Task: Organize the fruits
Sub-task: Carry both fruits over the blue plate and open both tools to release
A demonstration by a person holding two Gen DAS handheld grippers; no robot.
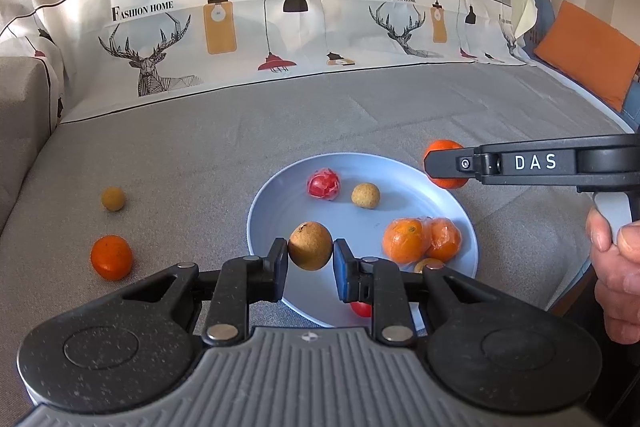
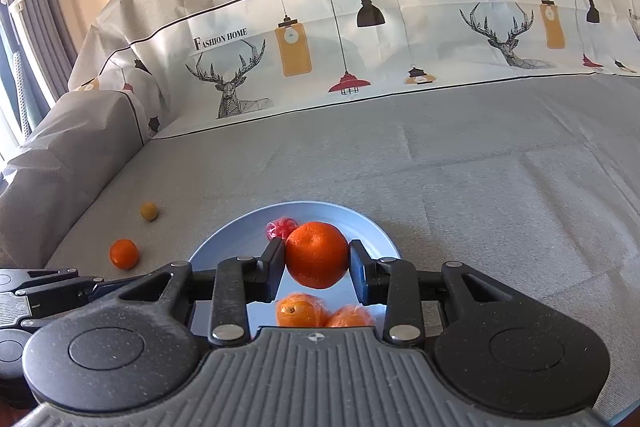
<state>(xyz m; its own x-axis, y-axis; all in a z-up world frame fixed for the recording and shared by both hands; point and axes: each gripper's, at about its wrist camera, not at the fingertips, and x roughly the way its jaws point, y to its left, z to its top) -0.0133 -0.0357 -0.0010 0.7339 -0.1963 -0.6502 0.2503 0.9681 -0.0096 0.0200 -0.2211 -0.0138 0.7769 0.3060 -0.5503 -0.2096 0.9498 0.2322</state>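
Note:
A light blue plate (image 1: 280, 203) lies on the grey sofa cover. My left gripper (image 1: 310, 259) is shut on a tan round fruit (image 1: 310, 245) above the plate's near rim. My right gripper (image 2: 317, 261) is shut on an orange (image 2: 317, 254) above the plate (image 2: 372, 227); that orange also shows in the left wrist view (image 1: 440, 149). In the plate lie a red wrapped fruit (image 1: 324, 183), a tan fruit (image 1: 365, 195) and two wrapped oranges (image 1: 420, 239). An orange (image 1: 111, 257) and a small tan fruit (image 1: 113, 198) lie on the cover to the left.
The sofa back (image 1: 280, 27) with a deer and lamp print rises behind. A grey armrest (image 1: 20, 99) stands at the left. An orange cushion (image 1: 588, 55) lies at the far right. A small red fruit (image 1: 362, 308) shows at the plate's near edge.

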